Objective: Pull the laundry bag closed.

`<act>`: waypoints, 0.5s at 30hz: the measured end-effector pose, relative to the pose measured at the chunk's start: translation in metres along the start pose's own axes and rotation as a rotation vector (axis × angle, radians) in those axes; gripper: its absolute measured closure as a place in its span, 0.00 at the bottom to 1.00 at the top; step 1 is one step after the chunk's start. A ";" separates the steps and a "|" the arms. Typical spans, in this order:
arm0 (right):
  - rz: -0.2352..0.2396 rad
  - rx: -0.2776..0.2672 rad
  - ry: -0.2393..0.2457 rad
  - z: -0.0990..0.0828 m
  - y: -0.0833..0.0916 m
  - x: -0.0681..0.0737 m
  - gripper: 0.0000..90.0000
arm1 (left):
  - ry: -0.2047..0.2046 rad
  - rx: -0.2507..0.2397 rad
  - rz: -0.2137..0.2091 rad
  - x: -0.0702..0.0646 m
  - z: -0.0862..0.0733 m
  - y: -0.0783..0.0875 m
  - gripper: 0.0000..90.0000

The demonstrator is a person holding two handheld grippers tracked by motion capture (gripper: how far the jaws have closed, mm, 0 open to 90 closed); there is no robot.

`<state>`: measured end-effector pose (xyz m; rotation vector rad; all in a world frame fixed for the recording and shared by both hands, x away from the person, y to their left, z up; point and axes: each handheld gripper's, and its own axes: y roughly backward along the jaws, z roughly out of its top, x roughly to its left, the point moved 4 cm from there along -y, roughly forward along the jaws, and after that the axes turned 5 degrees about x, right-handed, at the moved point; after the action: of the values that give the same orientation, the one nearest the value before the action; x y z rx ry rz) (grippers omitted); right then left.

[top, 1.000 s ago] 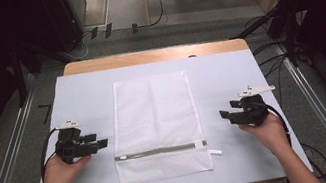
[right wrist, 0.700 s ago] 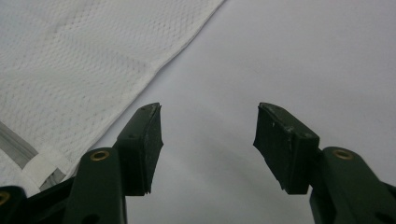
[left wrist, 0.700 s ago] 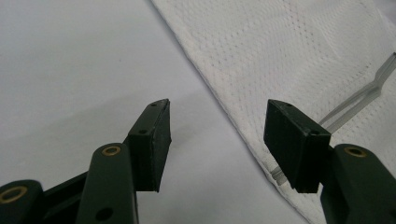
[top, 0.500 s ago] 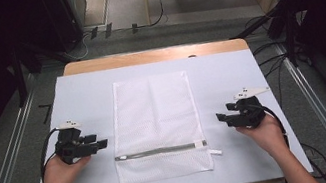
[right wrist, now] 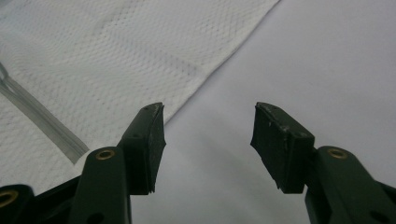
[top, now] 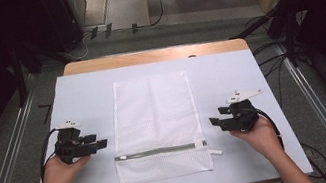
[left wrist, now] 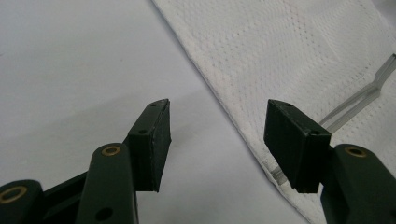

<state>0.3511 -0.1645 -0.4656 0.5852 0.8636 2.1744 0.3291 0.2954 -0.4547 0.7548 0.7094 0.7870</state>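
Both tools, left and right, gape empty beside the mesh bag's side edges.

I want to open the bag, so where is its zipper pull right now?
In the high view the zipper pull lies at the right end of the mesh laundry bag's zipper, near the bag's lower right corner, closest to the right gripper.

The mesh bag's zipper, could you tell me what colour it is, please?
Grey, running across the white mesh bag as the zipper near its close end; clearest in the high view.
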 end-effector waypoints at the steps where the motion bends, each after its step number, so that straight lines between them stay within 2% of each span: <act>1: 0.010 -0.002 0.002 0.001 0.000 0.003 0.51 | -0.002 0.000 -0.001 0.000 0.000 0.000 0.46; 8: 0.012 -0.009 0.006 0.006 -0.001 0.010 0.52 | 0.001 -0.004 -0.002 0.000 0.000 0.001 0.46; 15: 0.022 -0.009 0.022 0.011 -0.003 0.020 0.58 | 0.002 -0.014 0.005 0.001 -0.001 0.004 0.47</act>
<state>0.3468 -0.1439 -0.4571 0.5703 0.8615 2.2076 0.3279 0.2987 -0.4526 0.7431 0.7030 0.7969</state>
